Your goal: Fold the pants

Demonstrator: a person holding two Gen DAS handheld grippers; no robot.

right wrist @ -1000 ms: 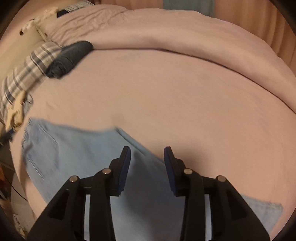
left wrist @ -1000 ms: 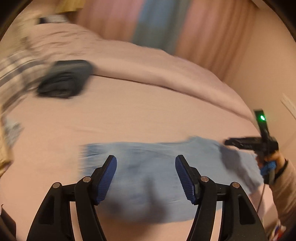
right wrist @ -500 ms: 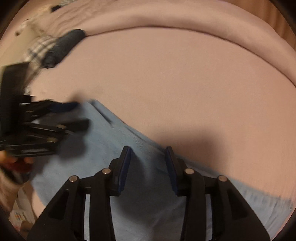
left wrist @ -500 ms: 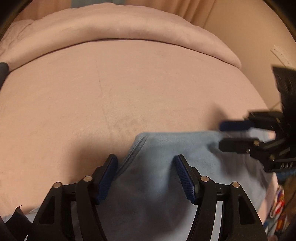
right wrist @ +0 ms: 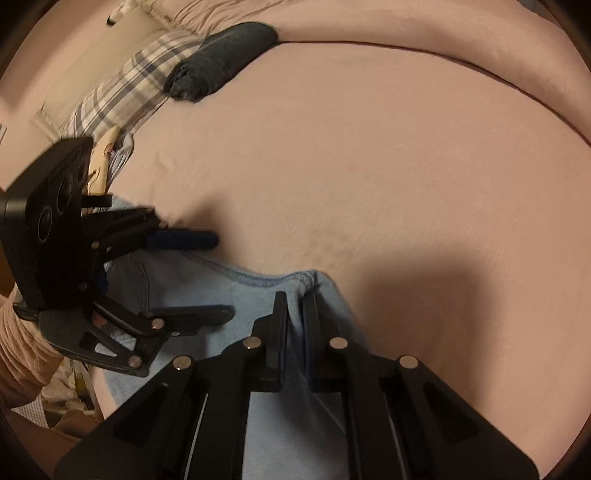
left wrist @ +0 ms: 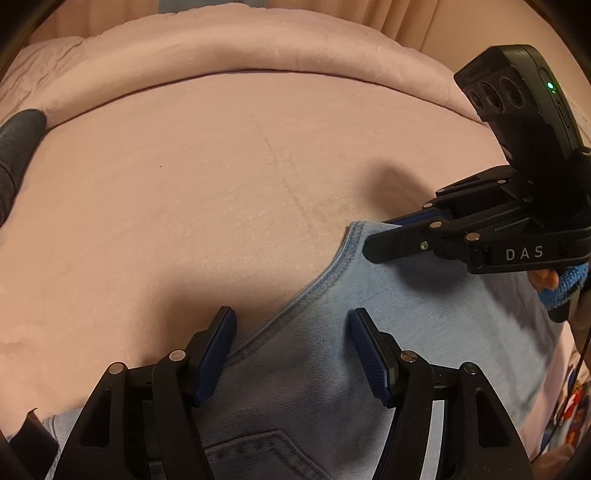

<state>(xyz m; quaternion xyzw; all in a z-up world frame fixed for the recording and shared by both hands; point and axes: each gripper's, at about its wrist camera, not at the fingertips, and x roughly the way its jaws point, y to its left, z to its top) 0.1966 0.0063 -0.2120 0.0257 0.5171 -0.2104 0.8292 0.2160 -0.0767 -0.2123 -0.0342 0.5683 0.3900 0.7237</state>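
Jaws: right gripper is clamped on the pants at the seamed edge; left gripper is open, straddling that edge. Pants lie flat on the bed. Denim prob soft, floppy, w/ some weight; grip at the hem.

A pink bed fills the frame; a rolled duvet and curtains sit along the top.
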